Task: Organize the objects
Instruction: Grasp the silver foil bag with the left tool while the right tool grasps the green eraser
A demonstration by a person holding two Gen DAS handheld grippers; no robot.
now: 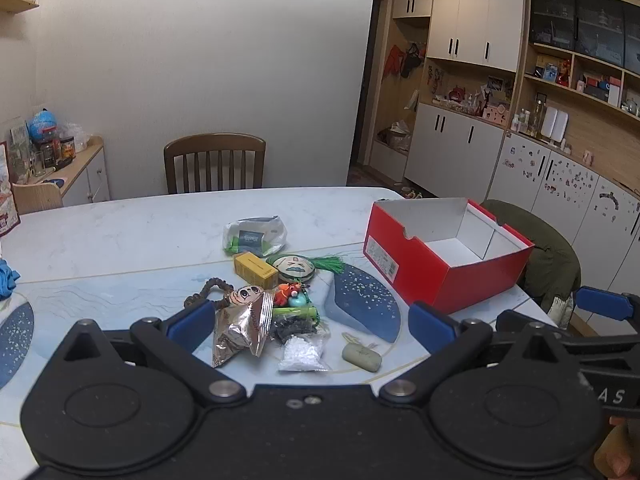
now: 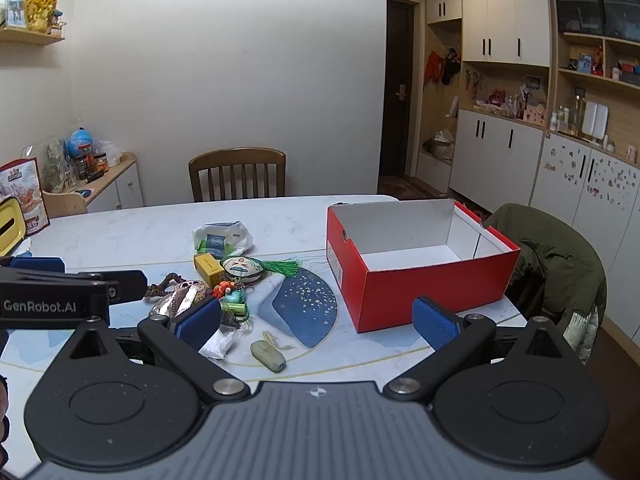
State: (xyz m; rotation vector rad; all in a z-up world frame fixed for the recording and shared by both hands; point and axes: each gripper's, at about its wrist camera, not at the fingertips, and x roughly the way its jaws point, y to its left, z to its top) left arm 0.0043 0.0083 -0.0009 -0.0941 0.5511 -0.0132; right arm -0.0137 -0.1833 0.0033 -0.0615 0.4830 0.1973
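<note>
Both my claws, left [image 1: 312,326] and right [image 2: 318,320], hang wide open and empty above the table [image 1: 120,236]. The clutter [image 1: 272,300] sits heaped at frame centre, the red box [image 2: 420,264] right of it (empty, presumably the bin).

Both are held side by side and level: the left hand-held gripper [image 1: 311,322] is spread wide open, and the right hand-held gripper [image 2: 318,320] is parted just as wide, nothing gripped.

Left gripper [image 1: 312,326] wide open over clutter pile [image 1: 272,292]; red box [image 1: 440,268] to right, empty.
</note>
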